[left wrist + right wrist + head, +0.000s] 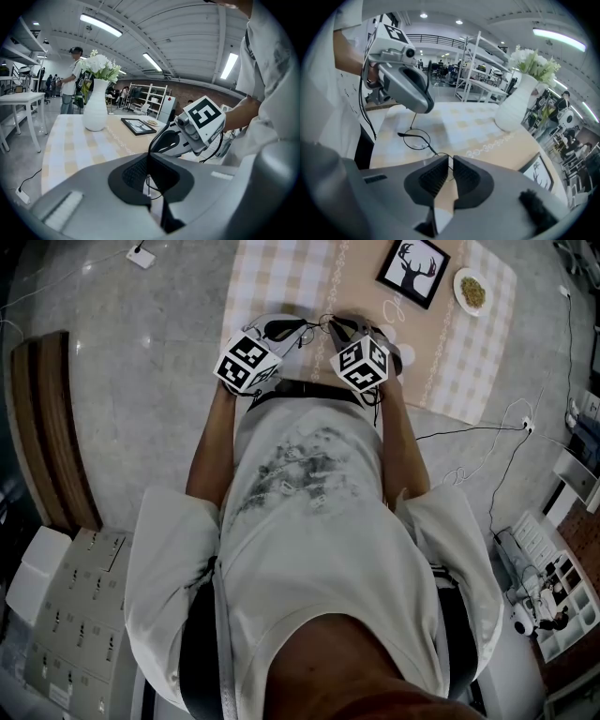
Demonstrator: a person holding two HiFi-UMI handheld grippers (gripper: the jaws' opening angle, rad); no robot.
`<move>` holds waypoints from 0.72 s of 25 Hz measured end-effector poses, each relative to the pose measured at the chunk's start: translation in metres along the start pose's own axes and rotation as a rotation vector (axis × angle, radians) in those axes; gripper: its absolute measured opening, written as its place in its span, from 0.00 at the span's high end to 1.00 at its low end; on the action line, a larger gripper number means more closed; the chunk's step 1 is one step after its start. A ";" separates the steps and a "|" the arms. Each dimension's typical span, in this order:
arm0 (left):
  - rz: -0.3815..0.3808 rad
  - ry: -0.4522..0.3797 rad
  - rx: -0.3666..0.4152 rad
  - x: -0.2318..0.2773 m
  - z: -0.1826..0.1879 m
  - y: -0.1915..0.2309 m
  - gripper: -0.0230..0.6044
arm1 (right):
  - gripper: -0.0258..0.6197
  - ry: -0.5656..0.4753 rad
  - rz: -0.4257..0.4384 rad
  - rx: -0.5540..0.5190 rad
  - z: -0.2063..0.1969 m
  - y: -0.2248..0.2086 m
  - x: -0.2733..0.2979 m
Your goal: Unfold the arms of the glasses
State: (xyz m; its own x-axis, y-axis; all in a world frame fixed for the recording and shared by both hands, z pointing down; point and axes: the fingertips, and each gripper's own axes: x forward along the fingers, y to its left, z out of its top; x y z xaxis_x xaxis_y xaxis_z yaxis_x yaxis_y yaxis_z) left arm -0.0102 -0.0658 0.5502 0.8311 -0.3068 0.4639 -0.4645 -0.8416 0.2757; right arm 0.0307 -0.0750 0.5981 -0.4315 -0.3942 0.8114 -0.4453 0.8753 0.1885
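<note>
The table (281, 277) has bare checked cloth at its near left corner, while the vase (513, 110) and picture frame (413, 271) stand further right. At that corner the left gripper (149, 159) and right gripper (451, 161) each pinch the glasses (417, 139), which span the gap between them.

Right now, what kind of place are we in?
Probably a big workshop or lab hall with a staged home table: metal shelving racks, ceiling strip lights, and a checked tablecloth with a white vase.

Checked-cloth table (272, 277) with a white vase (95, 110) (flowers in it), a framed deer picture (413, 271), a small plate (470, 290)
</note>
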 end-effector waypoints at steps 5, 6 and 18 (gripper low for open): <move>-0.003 0.002 -0.004 0.001 0.000 0.000 0.95 | 0.84 -0.040 0.040 -0.059 0.014 0.013 -0.008; -0.003 0.003 -0.004 0.001 0.000 0.001 0.95 | 0.84 -0.044 0.048 -0.072 0.016 0.016 -0.009; -0.006 0.002 -0.008 0.001 -0.001 0.002 0.95 | 0.81 -0.079 0.145 -0.207 0.036 0.059 -0.012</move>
State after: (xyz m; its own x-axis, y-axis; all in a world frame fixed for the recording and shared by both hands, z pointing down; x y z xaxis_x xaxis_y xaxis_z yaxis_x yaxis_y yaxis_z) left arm -0.0107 -0.0674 0.5516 0.8331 -0.3009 0.4640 -0.4622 -0.8396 0.2854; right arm -0.0186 -0.0282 0.5794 -0.5427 -0.2740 0.7940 -0.2082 0.9597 0.1889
